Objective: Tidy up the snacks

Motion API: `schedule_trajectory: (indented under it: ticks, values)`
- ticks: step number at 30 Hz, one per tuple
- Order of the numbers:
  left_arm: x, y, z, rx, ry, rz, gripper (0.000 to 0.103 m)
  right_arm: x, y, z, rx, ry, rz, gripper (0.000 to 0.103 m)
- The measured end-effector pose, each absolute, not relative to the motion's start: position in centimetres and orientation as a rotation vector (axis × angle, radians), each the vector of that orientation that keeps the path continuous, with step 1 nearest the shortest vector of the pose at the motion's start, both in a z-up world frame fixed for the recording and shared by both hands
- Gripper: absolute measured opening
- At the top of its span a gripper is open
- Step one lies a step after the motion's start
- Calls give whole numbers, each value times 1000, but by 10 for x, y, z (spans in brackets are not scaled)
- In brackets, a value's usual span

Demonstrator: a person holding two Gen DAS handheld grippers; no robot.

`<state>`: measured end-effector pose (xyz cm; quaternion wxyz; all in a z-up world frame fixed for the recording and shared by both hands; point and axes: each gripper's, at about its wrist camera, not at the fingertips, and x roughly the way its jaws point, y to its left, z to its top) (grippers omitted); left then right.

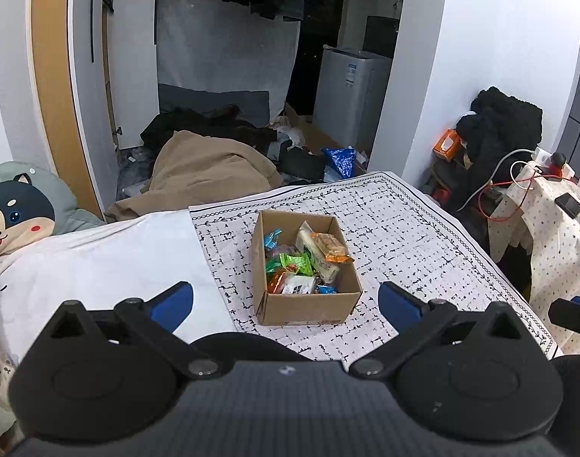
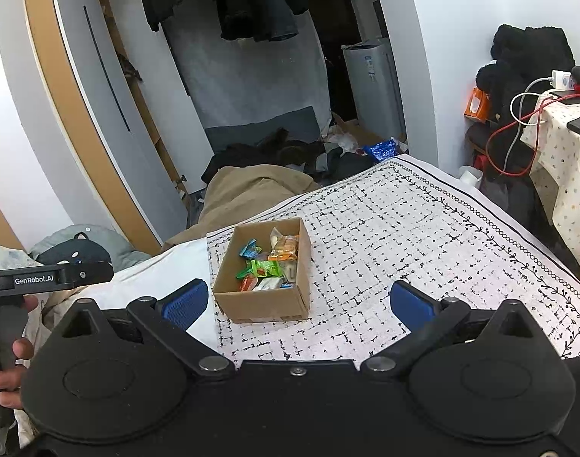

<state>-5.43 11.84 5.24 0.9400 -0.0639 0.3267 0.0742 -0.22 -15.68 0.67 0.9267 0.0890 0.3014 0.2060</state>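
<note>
An open cardboard box (image 1: pixel 309 306) (image 2: pixel 265 306) stands on a patterned white cloth (image 1: pixel 423 236) (image 2: pixel 404 228) on the bed. It holds several snack packets: an orange cracker pack (image 1: pixel 332 247) (image 2: pixel 285 248), green packets (image 1: pixel 293 262) (image 2: pixel 265 267), a blue one (image 1: pixel 271 237) (image 2: pixel 250 248) and a white one (image 1: pixel 298 285). My left gripper (image 1: pixel 286 304) is open and empty, just in front of the box. My right gripper (image 2: pixel 299 301) is open and empty, also just short of the box. The left gripper's body and the hand holding it show in the right wrist view (image 2: pixel 42 276).
A dog-face cushion (image 1: pixel 12 217) lies at the left on the white sheet (image 1: pixel 99 262). Beyond the bed are a tan blanket (image 1: pixel 210 167), dark clothes and a white appliance (image 1: pixel 351 91). A side table (image 1: pixel 556 221) with cables and phones stands at the right.
</note>
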Motion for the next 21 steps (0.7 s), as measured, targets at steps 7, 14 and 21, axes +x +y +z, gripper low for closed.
schedule_trajectory:
  ticks: [7, 14, 21]
  values:
    - [-55, 119, 51, -130, 668, 151, 103, -2, -155, 7, 173, 622, 422, 103]
    - [-55, 120, 50, -129, 668, 151, 103, -2, -153, 8, 168, 618, 423, 103]
    - [-55, 120, 49, -127, 672, 148, 103, -2, -154, 7, 169, 615, 421, 103]
